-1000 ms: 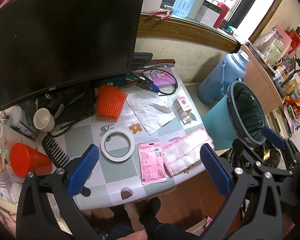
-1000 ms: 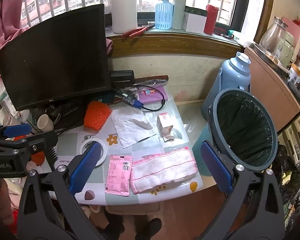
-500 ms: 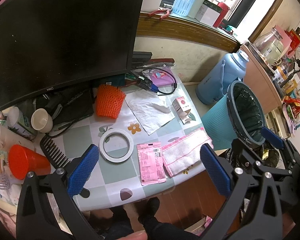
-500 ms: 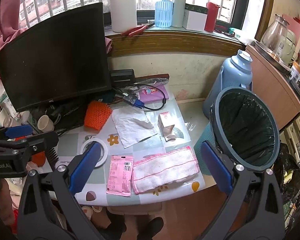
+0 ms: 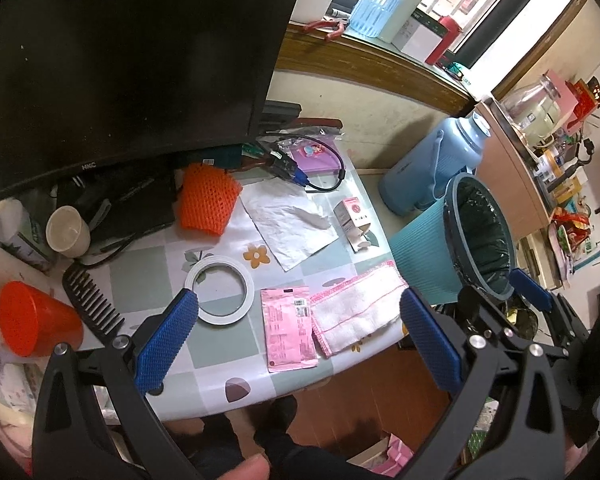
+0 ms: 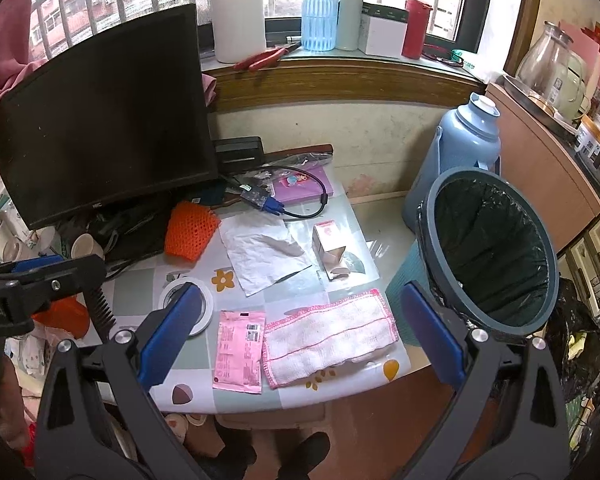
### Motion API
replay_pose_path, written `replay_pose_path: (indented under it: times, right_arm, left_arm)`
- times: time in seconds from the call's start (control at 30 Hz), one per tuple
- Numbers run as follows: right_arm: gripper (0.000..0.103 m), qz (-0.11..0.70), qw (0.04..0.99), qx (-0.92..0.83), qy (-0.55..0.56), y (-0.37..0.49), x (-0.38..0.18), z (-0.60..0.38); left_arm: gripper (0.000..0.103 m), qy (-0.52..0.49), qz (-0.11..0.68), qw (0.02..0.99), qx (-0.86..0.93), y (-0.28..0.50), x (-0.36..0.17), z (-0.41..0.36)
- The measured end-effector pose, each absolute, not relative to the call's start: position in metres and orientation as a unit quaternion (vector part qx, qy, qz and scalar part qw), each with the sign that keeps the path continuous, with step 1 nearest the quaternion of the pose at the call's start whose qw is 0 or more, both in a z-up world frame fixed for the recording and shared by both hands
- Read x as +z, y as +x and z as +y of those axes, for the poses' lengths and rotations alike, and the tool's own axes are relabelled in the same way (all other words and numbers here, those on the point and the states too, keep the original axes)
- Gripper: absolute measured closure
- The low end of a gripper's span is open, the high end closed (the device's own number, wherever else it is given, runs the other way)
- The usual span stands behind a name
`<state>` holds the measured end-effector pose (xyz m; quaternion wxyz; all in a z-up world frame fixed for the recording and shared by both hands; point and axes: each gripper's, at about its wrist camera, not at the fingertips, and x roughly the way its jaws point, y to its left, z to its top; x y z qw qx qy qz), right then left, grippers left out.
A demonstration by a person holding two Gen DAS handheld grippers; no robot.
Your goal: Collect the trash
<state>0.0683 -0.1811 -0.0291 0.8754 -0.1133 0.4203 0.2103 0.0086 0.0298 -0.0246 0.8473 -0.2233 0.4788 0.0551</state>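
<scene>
We see the pink sachet (image 5: 289, 327) lying flat near the desk's (image 5: 228, 340) front edge, its print too small to read. The pink-edged white cloth (image 5: 356, 306) touches its 3 o'clock side. Further back lie a crumpled white paper sheet (image 5: 290, 226), a small pink-and-white carton (image 5: 352, 220) tipped on its side with a flap open, and an orange foam net sleeve (image 5: 206, 204) partly tucked under the black monitor (image 5: 120, 60). What sits beneath the monitor is in shadow and we cannot make it out.

In the left wrist view the left claw (image 5: 296, 338) is spread wide and holds nothing; the sachet sits between its blue pads, nearer the 9 o'clock one, which overlaps the white tape ring (image 5: 220, 295). In the right wrist view the right claw (image 6: 296, 332) is likewise spread and empty, with sachet (image 6: 240, 350) and cloth (image 6: 328, 336) both between its pads. The left claw's frame covers part of the desk at 9 o'clock there.

The teal trash bin (image 6: 492, 248), lined with a dark bag, stands off the desk's 3 o'clock edge, mouth tilted toward us, with a blue thermos jug (image 6: 460, 148) behind it. At 9 o'clock a black comb (image 5: 92, 304), an orange-red cup (image 5: 36, 320) and a cream cup (image 5: 67, 231) crowd the desk. Its front edge is open, above a wooden floor (image 5: 360, 412).
</scene>
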Motion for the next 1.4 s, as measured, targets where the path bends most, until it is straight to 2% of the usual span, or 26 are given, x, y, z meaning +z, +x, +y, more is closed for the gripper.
replay_pose_path:
  times: [0.77, 1.03, 1.4]
  right_arm:
    - [0.004, 0.422, 0.882, 0.179, -0.108, 0.057, -0.025, -0.167]
    - [0.004, 0.454, 0.874, 0.156, -0.076, 0.060, -0.038, -0.183]
    - [0.004, 0.510, 0.843, 0.161, -0.067, 0.064, -0.079, -0.212]
  left_arm:
    - [0.005, -0.230, 0.485, 0.843, 0.031, 0.009, -0.025, 0.061]
    - [0.005, -0.236, 0.510, 0.827, 0.000, 0.007, -0.052, 0.065]
    - [0.005, -0.237, 0.563, 0.791, -0.030, -0.003, -0.119, 0.042]
